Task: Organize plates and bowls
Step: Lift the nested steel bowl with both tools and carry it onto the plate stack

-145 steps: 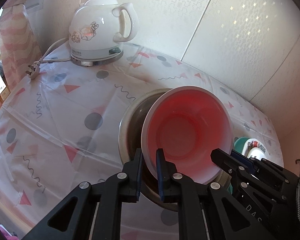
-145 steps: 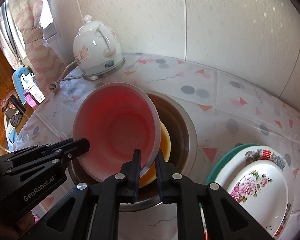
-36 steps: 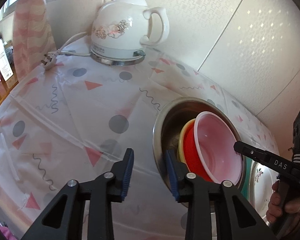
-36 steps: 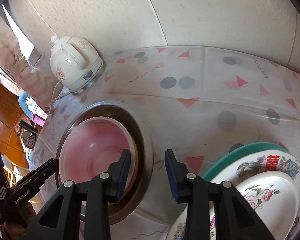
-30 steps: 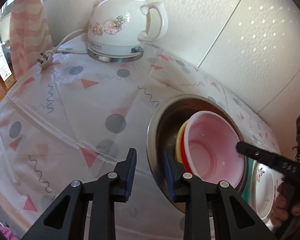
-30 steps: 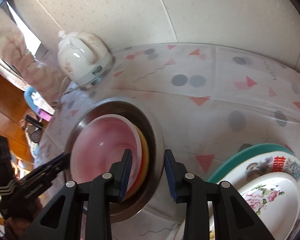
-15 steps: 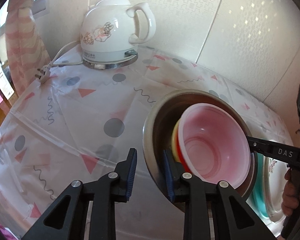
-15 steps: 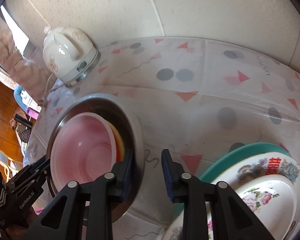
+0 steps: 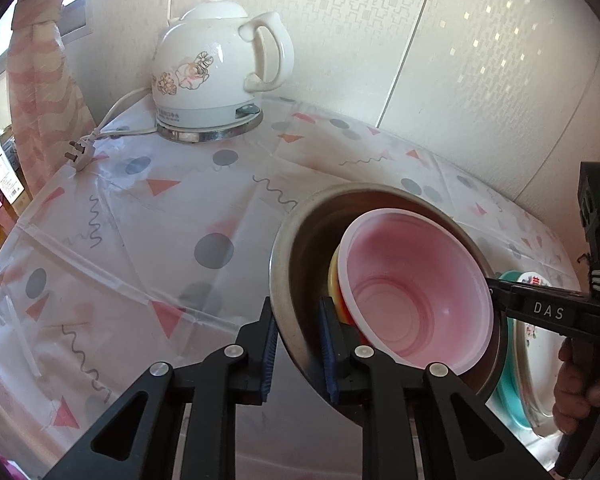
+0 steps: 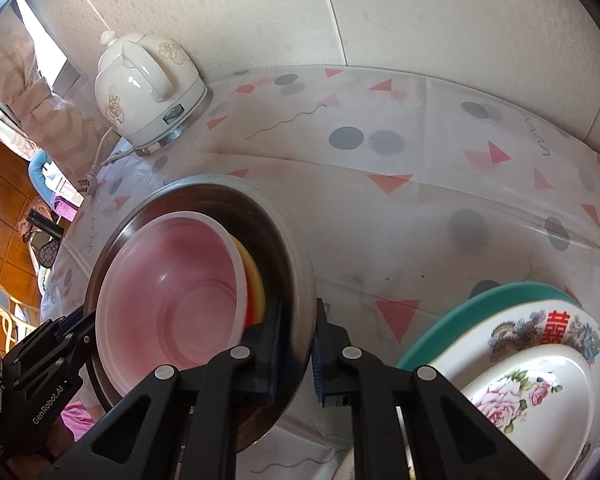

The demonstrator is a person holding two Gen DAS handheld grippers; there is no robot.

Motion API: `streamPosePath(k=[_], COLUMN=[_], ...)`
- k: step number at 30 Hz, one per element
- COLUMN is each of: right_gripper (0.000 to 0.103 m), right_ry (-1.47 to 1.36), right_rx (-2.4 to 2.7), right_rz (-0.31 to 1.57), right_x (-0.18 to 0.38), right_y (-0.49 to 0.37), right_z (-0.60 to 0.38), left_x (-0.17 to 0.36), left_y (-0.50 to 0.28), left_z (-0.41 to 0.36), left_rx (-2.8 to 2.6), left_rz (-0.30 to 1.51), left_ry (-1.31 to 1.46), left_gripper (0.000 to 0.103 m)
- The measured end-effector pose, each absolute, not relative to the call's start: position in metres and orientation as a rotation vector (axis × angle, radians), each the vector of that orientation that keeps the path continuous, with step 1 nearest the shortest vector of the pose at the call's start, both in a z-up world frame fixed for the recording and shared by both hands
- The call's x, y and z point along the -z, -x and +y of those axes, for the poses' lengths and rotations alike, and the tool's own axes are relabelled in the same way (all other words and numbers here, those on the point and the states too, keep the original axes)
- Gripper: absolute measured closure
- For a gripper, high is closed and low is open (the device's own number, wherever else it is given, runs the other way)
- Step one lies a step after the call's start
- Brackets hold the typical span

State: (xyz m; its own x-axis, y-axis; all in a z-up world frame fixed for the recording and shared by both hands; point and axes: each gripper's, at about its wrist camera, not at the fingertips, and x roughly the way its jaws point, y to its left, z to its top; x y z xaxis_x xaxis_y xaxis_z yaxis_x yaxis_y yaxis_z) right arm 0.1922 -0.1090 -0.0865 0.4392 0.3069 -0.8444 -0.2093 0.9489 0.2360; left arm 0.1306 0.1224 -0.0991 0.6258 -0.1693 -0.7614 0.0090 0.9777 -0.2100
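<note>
Three nested bowls (image 9: 416, 292); steel basin (image 10: 288, 240).

From my left wrist camera, the white letters "DAS" stand along the black finger of the right gripper (image 9: 496, 300), at about three o'clock. From my right wrist camera, "GenRobot.AI" runs in white on the black body of the left gripper (image 10: 74, 330), near eight o'clock. A red double-happiness character marks the rim of the patterned plate (image 10: 556, 344) at four o'clock. The grey print on the kettle's (image 9: 208, 80) base is too small to read.
</note>
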Motion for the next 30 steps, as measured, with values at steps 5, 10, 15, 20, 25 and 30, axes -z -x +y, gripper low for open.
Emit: streamPosePath(k=[5, 10, 15, 20, 25, 30], right_gripper=[0.09, 0.09, 0.09, 0.09, 0.09, 0.09], right_ry=[-0.112, -0.119, -0.13, -0.136, -0.147, -0.158], right_rx=[-0.327, -0.33, -0.33, -0.329, -0.318, -0.296], right_rz=[1.052, 1.032, 1.017, 0.995, 0.965, 0.942], right_x=[0.08, 0.072, 0.066, 0.06, 0.05, 0.041], right_y=[-0.186, -0.178, -0.169, -0.162, -0.153, -0.142], right_z=[-0.11, -0.113, -0.119, -0.125, -0.136, -0.152], left_x=[0.092, 0.085, 0.078, 0.071, 0.062, 0.054], left_y=[-0.124, -0.118, -0.111, -0.105, -0.1, -0.098], left_z=[0.122, 0.122, 0.118, 0.114, 0.106, 0.094], left_rx=[0.104, 0.111, 0.123, 0.134, 0.158, 0.198], left_rz=[0.873, 0.857, 0.843, 0.828, 0.809, 0.792], left_ry=[0.193, 0.196, 0.193, 0.194, 0.19, 0.187], left_gripper=[0.084, 0.084, 0.084, 0.084, 0.084, 0.085])
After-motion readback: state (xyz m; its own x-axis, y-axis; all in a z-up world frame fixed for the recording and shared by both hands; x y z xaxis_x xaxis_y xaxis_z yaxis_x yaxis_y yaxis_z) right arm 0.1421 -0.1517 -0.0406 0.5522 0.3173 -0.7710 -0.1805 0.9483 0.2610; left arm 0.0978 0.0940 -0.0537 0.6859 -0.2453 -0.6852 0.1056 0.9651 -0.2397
